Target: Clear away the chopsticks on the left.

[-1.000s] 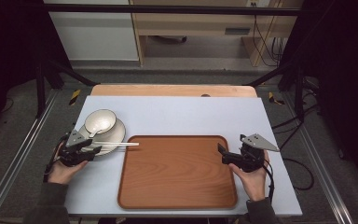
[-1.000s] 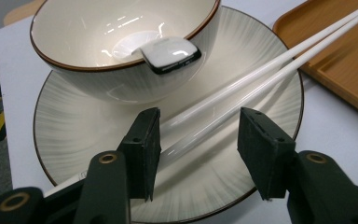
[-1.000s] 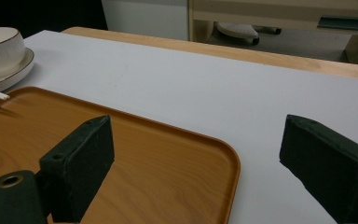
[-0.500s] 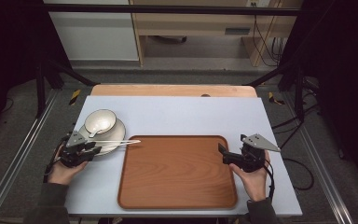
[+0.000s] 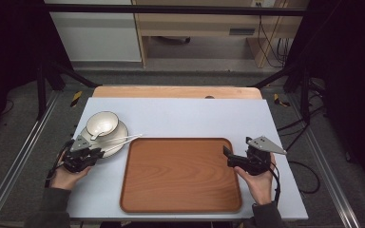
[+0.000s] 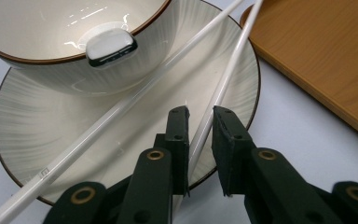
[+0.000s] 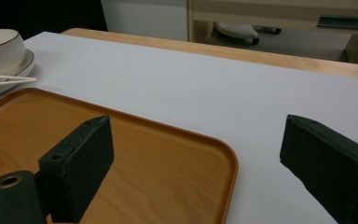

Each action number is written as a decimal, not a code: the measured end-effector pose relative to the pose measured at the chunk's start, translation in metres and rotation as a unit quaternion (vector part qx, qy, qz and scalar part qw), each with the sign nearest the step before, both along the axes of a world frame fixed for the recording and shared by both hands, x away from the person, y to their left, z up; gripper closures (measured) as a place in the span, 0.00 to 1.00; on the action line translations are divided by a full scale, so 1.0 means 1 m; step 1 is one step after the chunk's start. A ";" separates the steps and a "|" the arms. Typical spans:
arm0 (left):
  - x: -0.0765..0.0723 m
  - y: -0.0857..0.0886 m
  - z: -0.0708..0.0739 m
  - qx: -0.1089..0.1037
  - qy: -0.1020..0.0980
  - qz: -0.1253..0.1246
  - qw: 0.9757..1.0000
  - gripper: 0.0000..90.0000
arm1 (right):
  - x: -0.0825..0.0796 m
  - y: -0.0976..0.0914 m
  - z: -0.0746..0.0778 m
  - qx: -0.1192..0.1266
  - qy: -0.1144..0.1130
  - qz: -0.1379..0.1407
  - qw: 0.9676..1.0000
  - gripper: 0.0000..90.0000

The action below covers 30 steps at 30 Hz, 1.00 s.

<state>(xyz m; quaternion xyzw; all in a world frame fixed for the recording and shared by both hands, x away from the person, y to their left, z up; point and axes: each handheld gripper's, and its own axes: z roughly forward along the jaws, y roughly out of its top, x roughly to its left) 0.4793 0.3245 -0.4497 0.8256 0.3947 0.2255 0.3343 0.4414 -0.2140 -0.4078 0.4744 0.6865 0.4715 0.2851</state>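
Note:
A cream bowl [image 5: 102, 123] with a white spoon [image 6: 111, 45] in it stands on a cream plate [image 5: 119, 138] at the table's left. Two white chopsticks [image 5: 123, 141] lie across the plate's near side and point toward the wooden tray [image 5: 180, 175]. My left gripper [image 5: 92, 153] is at the plate's near rim. In the left gripper view its jaws have just been closing around one chopstick [image 6: 223, 84], and a thin gap still shows beside the stick at the left gripper [image 6: 200, 116]. My right gripper [image 5: 228, 158] stands wide open with nothing in it at the tray's right edge.
The blue-grey mat [image 5: 190, 118] covers a wooden table top [image 5: 171, 91]. In the right gripper view the tray [image 7: 135, 154] lies below the jaws of the right gripper [image 7: 196, 154], with bare mat beyond it. Metal frame rails [image 5: 24, 152] run along both sides of the table.
The left gripper's jaws have narrowed around the chopstick at the plate's rim. The chopsticks' far tips have swung a little away from the tray. The right gripper has kept still.

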 end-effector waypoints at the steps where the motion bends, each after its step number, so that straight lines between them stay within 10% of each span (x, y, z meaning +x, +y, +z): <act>1: 0.000 0.000 0.000 0.001 0.000 0.000 1.000 0.87 | 0.000 0.000 0.000 -0.001 0.000 0.001 1.000 0.11; 30: 0.012 -0.011 -0.003 -0.047 0.032 0.048 0.997 0.92 | 0.000 0.000 0.000 0.001 0.002 0.001 1.000 0.11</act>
